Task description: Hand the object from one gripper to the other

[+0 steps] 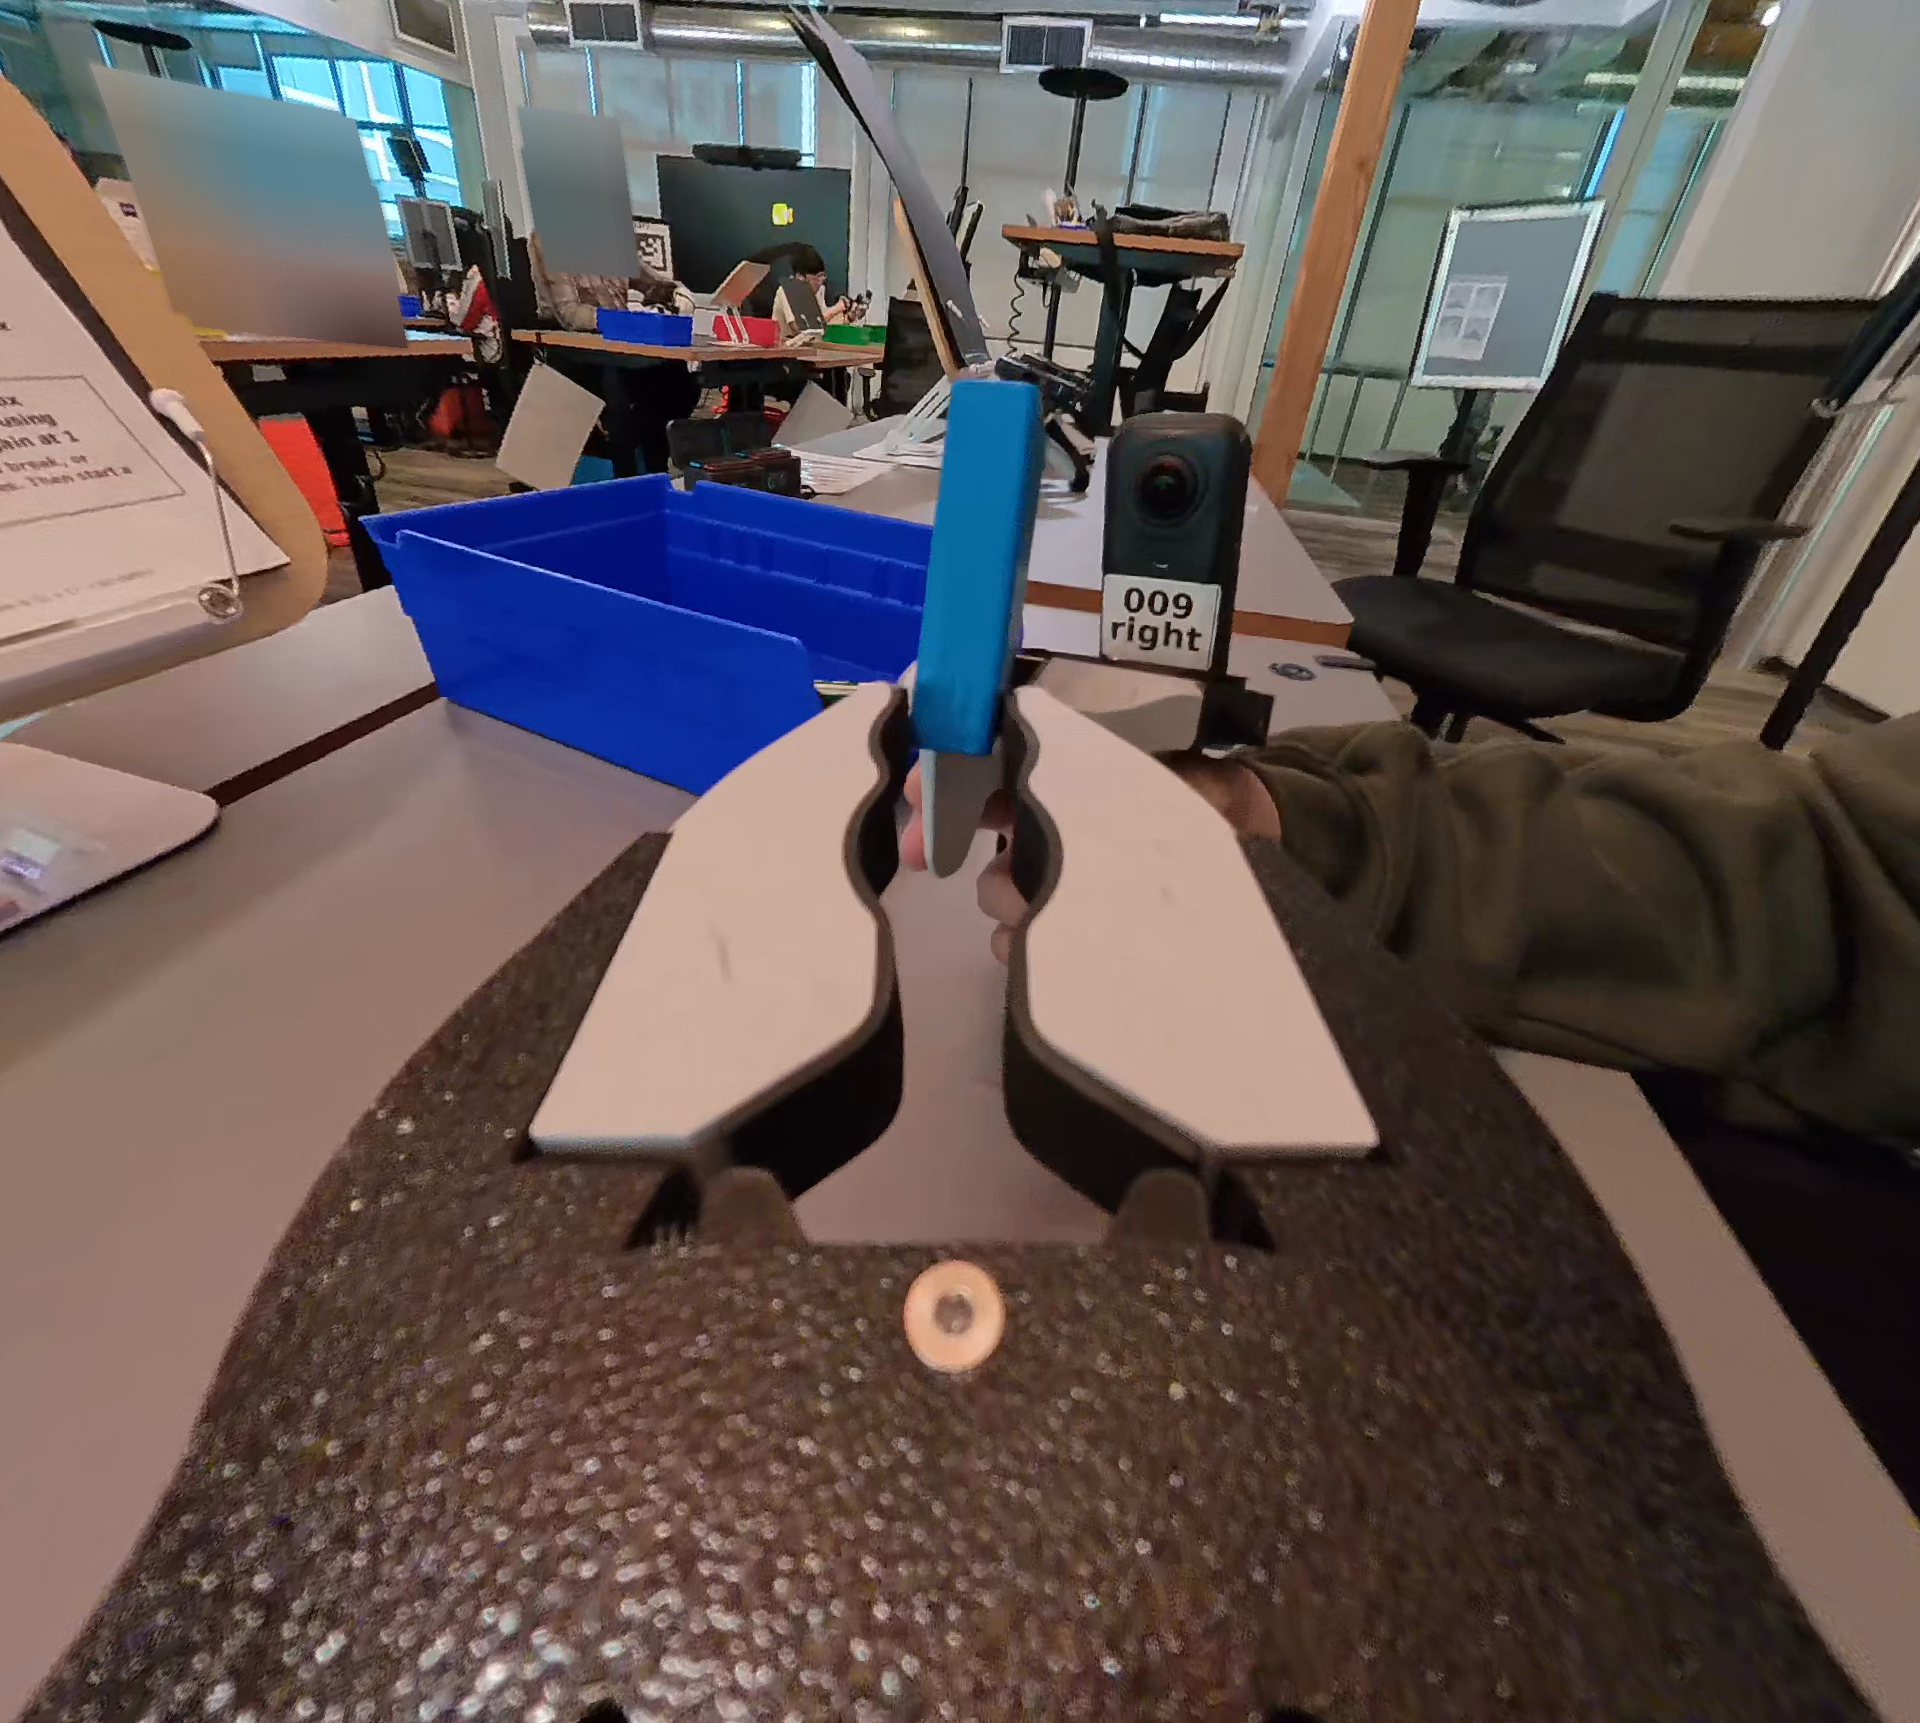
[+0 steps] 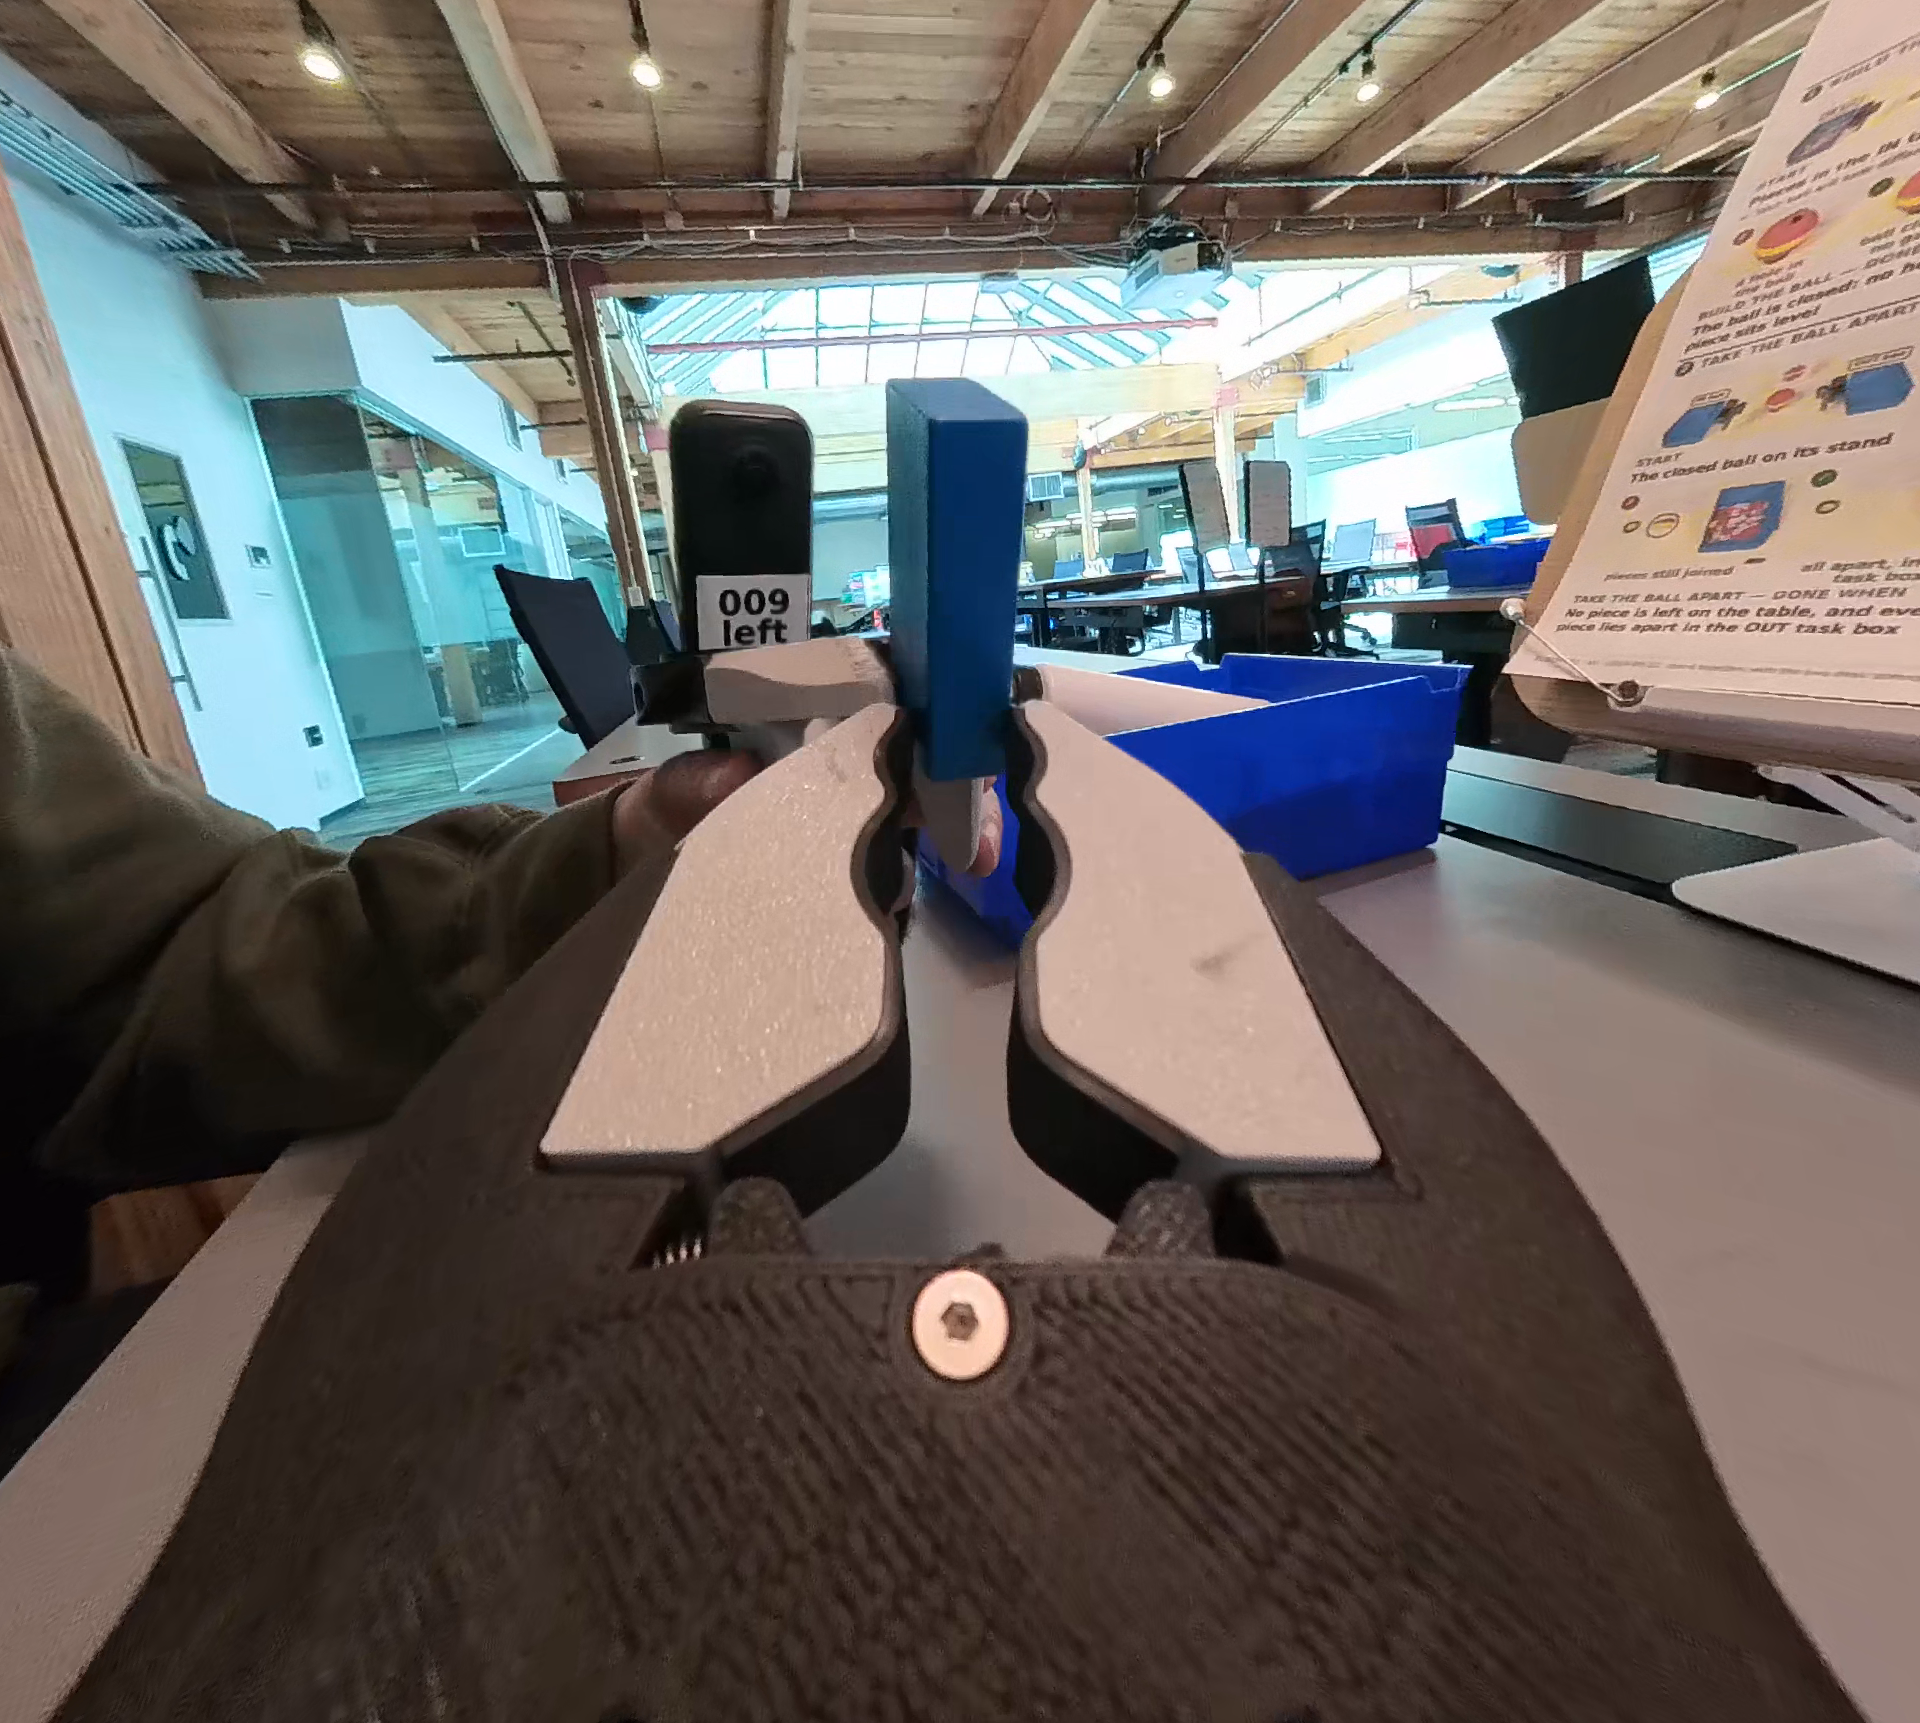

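The object is a blue rectangular block (image 1: 977, 572), held upright above the grey table (image 1: 312, 998). My left gripper (image 1: 954, 723) is shut on the block's lower end, one fingertip on each side. My right gripper (image 2: 954, 723) is also shut on the lower end of the same block (image 2: 961, 582). The two grippers face each other. The right gripper's body with its black camera (image 1: 1174, 520) shows just behind the block in the left wrist view. The left gripper's camera (image 2: 740, 510) shows beside the block in the right wrist view. A grey finger (image 2: 951, 816) shows under the block.
An open blue bin (image 1: 644, 613) stands on the table just behind the grippers; it also shows in the right wrist view (image 2: 1299, 769). An instruction sheet on a stand (image 2: 1745, 447) is beside it. A person's green sleeve (image 1: 1558, 894) holds the right gripper. A black office chair (image 1: 1621, 530) stands behind. My left and right fingertips are right by each other.
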Demonstrator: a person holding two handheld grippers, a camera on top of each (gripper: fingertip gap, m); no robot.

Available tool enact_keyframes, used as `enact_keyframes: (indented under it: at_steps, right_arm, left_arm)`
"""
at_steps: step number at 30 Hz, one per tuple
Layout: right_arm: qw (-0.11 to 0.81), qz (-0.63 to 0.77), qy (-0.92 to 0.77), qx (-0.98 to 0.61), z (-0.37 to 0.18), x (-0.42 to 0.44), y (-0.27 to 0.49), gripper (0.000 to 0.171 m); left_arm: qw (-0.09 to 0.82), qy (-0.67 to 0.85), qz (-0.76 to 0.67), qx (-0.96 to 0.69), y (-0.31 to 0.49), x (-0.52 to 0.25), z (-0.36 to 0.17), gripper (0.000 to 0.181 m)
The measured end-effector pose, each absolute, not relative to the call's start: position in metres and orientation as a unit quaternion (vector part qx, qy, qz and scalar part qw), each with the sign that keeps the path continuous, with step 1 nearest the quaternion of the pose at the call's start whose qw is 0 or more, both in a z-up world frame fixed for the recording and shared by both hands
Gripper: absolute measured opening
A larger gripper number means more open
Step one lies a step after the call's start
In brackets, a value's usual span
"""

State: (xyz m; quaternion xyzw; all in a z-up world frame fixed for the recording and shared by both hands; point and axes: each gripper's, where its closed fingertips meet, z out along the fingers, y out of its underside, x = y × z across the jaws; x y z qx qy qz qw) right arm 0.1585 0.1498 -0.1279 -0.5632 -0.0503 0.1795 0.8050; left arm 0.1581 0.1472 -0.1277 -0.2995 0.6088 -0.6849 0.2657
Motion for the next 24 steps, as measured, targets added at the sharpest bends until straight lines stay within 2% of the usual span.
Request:
enact_keyframes:
  at_steps: [6, 8, 10, 14, 18, 24]
  right_arm:
    - [0.795, 0.140, -0.052, -0.587, -0.135, 0.164, 0.152, 0.021]
    - [0.802, 0.086, -0.049, -0.589, -0.132, 0.174, 0.149, 0.046]
    - [0.792, 0.045, -0.074, -0.604, -0.133, 0.176, 0.145, 0.052]
    - [0.744, -0.023, -0.165, -0.647, -0.150, 0.164, 0.144, 0.049]
    - [0.700, -0.035, -0.225, -0.677, -0.170, 0.151, 0.149, 0.023]
    - [0.692, -0.009, -0.231, -0.684, -0.173, 0.145, 0.150, 0.020]
  left_arm:
    - [0.314, 0.651, -0.628, -0.289, 0.153, 0.160, -0.135, 0.015]
    - [0.331, 0.678, -0.589, -0.290, 0.161, 0.162, -0.143, 0.015]
    - [0.346, 0.723, -0.535, -0.268, 0.165, 0.160, -0.154, 0.015]
    - [0.326, 0.793, -0.462, -0.228, 0.167, 0.149, -0.174, 0.015]
    - [0.302, 0.818, -0.446, -0.201, 0.164, 0.141, -0.184, 0.015]
    - [0.294, 0.817, -0.457, -0.193, 0.165, 0.138, -0.183, 0.015]
